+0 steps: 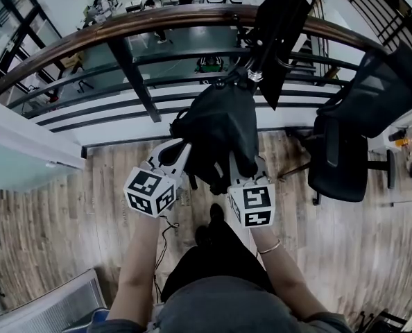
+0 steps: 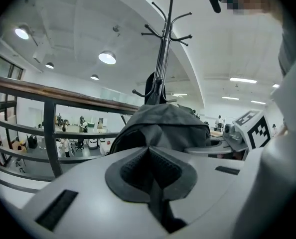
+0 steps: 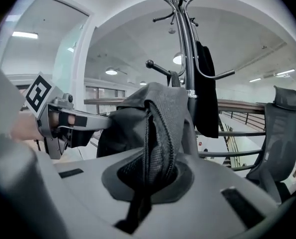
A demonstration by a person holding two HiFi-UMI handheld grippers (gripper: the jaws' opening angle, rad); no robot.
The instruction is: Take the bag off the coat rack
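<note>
A black bag (image 1: 220,130) hangs against the coat rack (image 1: 279,19), its top up by a low hook. My left gripper (image 1: 180,152) is shut on the bag's left side, with dark fabric pinched between the pads (image 2: 150,156). My right gripper (image 1: 242,166) is shut on the bag's right side, where a zipped edge (image 3: 153,133) runs down between its jaws. In the left gripper view the bag (image 2: 163,126) bulges just beyond the jaws, with the rack's pole (image 2: 164,49) rising behind it. The right gripper view shows the bag's strap (image 3: 174,78) up by a hook arm of the rack (image 3: 185,39).
A black garment (image 3: 206,88) hangs on the rack's right side. A curved railing (image 1: 123,26) runs just behind the rack, over a drop to a lower floor. A black office chair (image 1: 345,151) stands to the right. The floor (image 1: 67,214) is wood.
</note>
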